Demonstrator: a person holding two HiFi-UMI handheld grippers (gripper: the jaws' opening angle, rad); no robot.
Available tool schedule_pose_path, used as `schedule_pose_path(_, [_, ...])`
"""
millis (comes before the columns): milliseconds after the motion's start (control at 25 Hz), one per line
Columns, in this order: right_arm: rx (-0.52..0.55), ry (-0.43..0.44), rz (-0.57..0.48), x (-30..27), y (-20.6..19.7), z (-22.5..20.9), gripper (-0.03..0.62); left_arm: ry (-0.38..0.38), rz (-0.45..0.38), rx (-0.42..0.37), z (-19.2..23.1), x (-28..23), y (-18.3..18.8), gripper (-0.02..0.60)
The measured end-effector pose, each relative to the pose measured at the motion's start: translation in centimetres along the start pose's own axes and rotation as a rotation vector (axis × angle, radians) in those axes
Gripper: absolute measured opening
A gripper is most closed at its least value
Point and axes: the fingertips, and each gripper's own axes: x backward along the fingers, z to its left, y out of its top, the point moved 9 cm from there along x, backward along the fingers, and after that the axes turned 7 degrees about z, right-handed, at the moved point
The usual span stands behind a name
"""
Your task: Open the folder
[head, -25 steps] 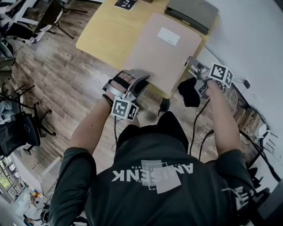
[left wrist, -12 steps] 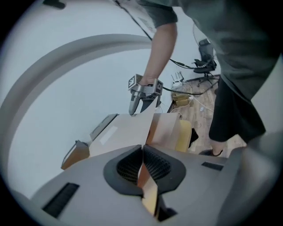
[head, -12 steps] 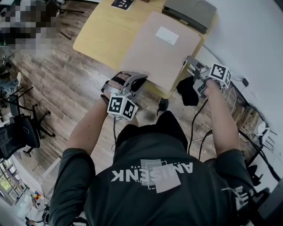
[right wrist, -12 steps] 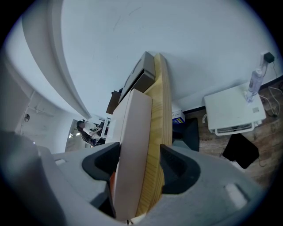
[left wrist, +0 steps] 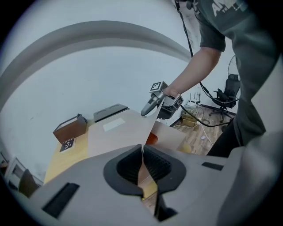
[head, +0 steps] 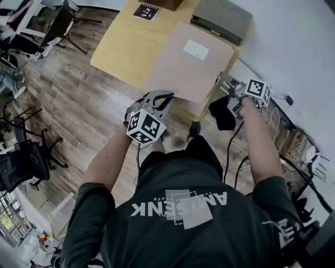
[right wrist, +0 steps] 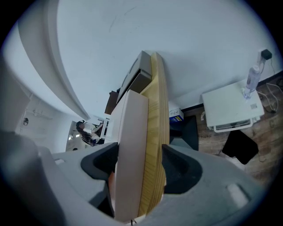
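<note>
One wooden table [head: 123, 44], set against a white wall on the right. On it lies one folder [head: 180, 70], pale beige, flat, reaching to the near right edge of the tabletop. It carries one white label [head: 196, 49] toward its far end.

Beyond the folder, on the far right of the table: one flat grey case [head: 222, 17]. Far middle: one brown box [left wrist: 70, 128], with one black marker card [head: 148, 11] just beside it.

Two grippers, one in each hand.

Left gripper [head: 163, 97]: at the folder's near left corner. Jaws pressed together, pinching the thin cover sheet. In the left gripper view the cover stands lifted off the lower sheet at this corner. One orange patch [left wrist: 151, 139] shows in the gap; I cannot tell what it is.

Right gripper [head: 226, 81]: at the table's right edge, near end. Jaws spread wide and have just been opening further. They straddle two layers, the folder and the tabletop edge, one pad on each side, neither pad pressing.

One dark bag-like shape [head: 222, 112] below the right gripper, off the table.
</note>
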Motion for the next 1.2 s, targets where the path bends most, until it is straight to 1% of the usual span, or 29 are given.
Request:
schedule_pose_path(80, [-0.006,-0.005,0.005,0.0,0.0,0.0,0.308,-0.009,-0.004,0.026,0.2,0.2,0.2,0.011])
schedule_pose_path(160, [0.001,-0.019,0.010,0.1,0.0,0.2,0.308,-0.013,-0.017,0.071,0.4,0.5,0.5,0.011])
schedule_pose_path(240, [0.006,-0.029,0.014,0.1,0.1,0.3,0.308,-0.003,-0.049,0.130,0.9,1.1,0.9,0.011])
schedule_pose_path(280, [0.006,-0.032,0.015,0.1,0.1,0.2,0.308,0.015,-0.072,0.158,1.2,1.6,1.1,0.003])
schedule_pose_path(320, [0.007,-0.033,0.017,0.1,0.1,0.1,0.308,0.038,-0.088,0.168,1.6,2.1,1.5,0.003])
schedule_pose_path(360, [0.009,-0.032,0.019,0.1,0.2,0.1,0.310,0.056,-0.096,0.159,1.7,2.7,1.8,0.003])
schedule_pose_path(440, [0.017,-0.035,0.025,0.1,0.3,0.1,0.308,0.075,-0.114,0.158,2.0,3.8,2.4,0.005])
schedule_pose_path(480, [0.020,-0.039,0.028,0.2,0.2,0.1,0.310,0.088,-0.130,0.183,2.3,4.4,2.4,0.005])
schedule_pose_path(600, [0.016,-0.047,0.037,0.3,0.3,0.2,0.310,0.132,-0.171,0.300,3.6,6.0,1.4,0.005])
schedule_pose_path(720, [0.015,-0.056,0.038,0.3,0.6,0.3,0.310,0.172,-0.160,0.382,4.8,7.1,0.1,0.005])
schedule_pose_path(920, [0.045,-0.101,0.033,0.3,0.6,0.8,0.310,0.241,-0.147,0.529,6.6,8.8,-2.9,0.003])
schedule_pose_path(1080, [0.069,-0.153,0.030,0.6,0.5,1.2,0.310,0.261,-0.153,0.615,7.9,9.5,-4.4,0.002])
schedule_pose_path(1200, [0.098,-0.195,0.016,0.7,0.5,1.5,0.310,0.272,-0.167,0.699,9.1,9.8,-5.7,0.002])
